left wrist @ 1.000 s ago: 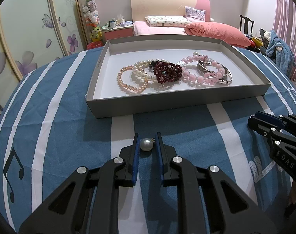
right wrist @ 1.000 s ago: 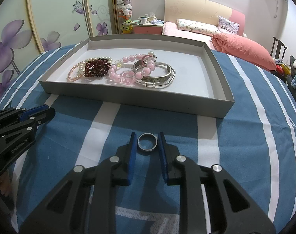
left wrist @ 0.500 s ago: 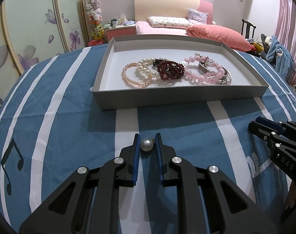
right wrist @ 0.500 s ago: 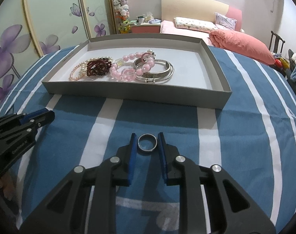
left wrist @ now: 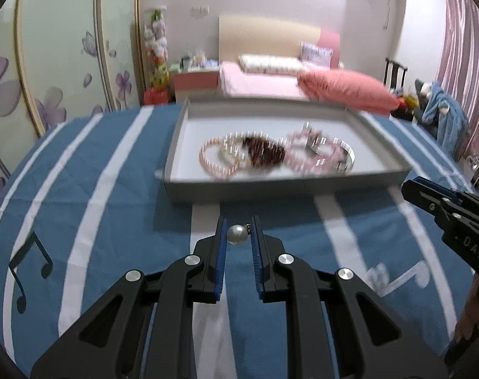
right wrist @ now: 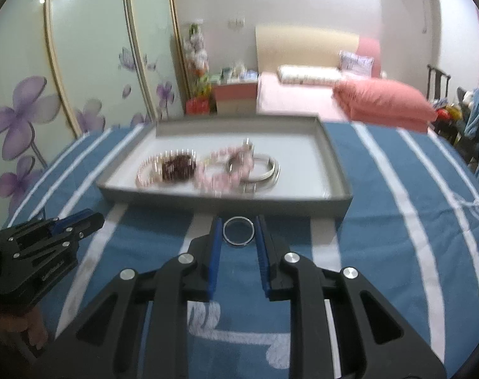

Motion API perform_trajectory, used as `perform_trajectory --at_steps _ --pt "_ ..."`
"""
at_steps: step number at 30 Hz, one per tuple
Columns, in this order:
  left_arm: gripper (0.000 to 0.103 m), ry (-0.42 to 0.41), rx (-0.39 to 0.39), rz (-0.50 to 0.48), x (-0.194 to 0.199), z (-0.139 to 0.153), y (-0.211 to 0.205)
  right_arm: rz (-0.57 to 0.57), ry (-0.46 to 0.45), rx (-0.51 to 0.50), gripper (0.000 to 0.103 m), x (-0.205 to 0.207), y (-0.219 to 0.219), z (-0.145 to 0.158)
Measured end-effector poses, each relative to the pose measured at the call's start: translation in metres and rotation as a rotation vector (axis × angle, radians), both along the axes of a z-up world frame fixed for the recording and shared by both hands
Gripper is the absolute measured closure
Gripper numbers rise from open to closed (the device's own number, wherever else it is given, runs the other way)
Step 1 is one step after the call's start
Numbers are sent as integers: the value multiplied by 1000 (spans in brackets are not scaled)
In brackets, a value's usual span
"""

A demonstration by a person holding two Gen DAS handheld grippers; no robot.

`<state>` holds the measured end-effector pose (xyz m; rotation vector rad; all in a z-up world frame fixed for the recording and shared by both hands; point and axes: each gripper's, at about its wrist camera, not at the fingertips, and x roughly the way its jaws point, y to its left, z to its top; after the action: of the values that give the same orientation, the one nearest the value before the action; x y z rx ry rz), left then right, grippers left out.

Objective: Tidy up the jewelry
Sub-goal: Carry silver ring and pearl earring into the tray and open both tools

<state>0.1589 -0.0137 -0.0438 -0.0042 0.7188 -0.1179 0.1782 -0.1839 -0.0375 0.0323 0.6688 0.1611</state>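
My left gripper (left wrist: 238,225) is shut on a white pearl earring (left wrist: 237,234), held above the blue striped cloth in front of the grey tray (left wrist: 271,189). My right gripper (right wrist: 238,225) is shut on a silver ring (right wrist: 238,235), also in front of the tray (right wrist: 227,201). Inside the tray lie pearl bracelets (left wrist: 219,158), a dark red bead bracelet (left wrist: 266,151), pink bead bracelets (left wrist: 306,158) and silver bangles (right wrist: 264,170). Each gripper shows at the edge of the other's view, the right one (left wrist: 445,208) and the left one (right wrist: 50,237).
The tray sits on a round table with a blue and white striped cloth (left wrist: 97,173). Behind it are a bed with pink pillows (left wrist: 343,91), a wardrobe with flower doors (right wrist: 65,94) and a chair with clothes (left wrist: 441,110).
Both grippers have drawn back and risen with their pieces still held. The tray now looks farther away and lower in both views. The views are blurred by motion.
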Motion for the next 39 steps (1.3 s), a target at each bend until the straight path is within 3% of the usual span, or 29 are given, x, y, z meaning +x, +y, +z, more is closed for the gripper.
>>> perform_trajectory --at_steps 10,14,21,39 --pt "87 -275 17 14 -17 42 -11 -46 -265 8 81 -21 2 41" --pt "87 -334 21 19 -19 48 -15 -64 -357 -10 81 -29 6 50" --pt "87 -353 25 28 -17 46 -18 -85 -419 -35 81 -29 11 54" --pt "87 -356 23 21 -13 47 -17 -95 -414 -43 81 -20 13 51"
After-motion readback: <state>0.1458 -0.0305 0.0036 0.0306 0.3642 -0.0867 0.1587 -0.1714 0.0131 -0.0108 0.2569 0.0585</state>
